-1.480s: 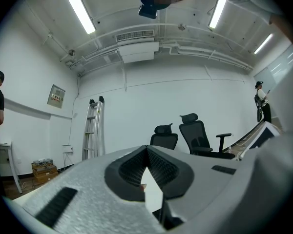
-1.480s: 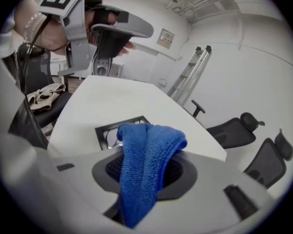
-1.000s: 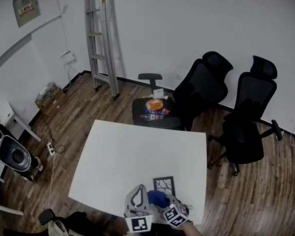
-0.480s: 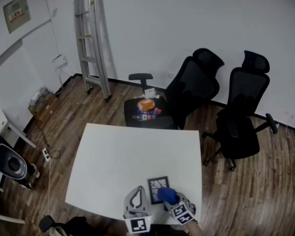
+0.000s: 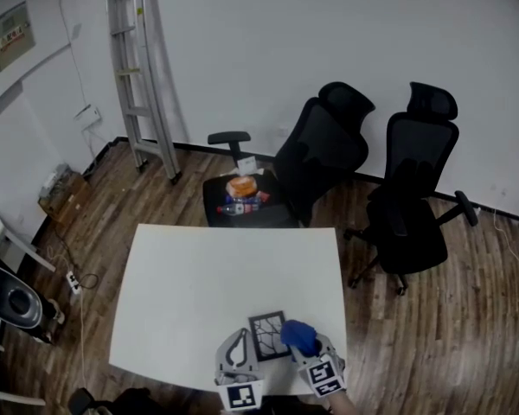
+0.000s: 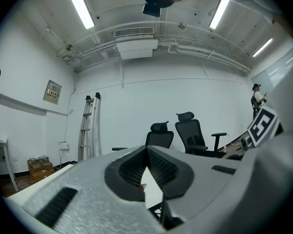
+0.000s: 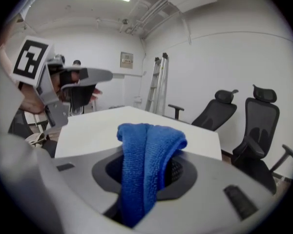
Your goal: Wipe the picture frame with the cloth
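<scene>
A small black picture frame (image 5: 266,334) lies flat near the front edge of the white table (image 5: 225,266). Against the frame's right side rests a bunched blue cloth (image 5: 299,336), with my right gripper (image 5: 306,349) shut on it. In the right gripper view the cloth (image 7: 146,155) stands folded between the jaws of that gripper (image 7: 145,179) and hides their tips. My left gripper (image 5: 240,342) sits just left of the frame. In its own view the left gripper (image 6: 146,152) has its jaw tips together, and I see nothing held. The frame is hidden in both gripper views.
Beyond the table stand two black office chairs (image 5: 324,150) (image 5: 415,188) and a third chair (image 5: 242,199) with snacks and bottles on its seat. A ladder (image 5: 138,76) leans on the back wall. A cardboard box (image 5: 60,190) sits on the wooden floor at left.
The right gripper has carried the cloth from below the frame's lower edge to its right side. The left gripper stays beside the frame. The head view has swung, so the room looks shifted.
</scene>
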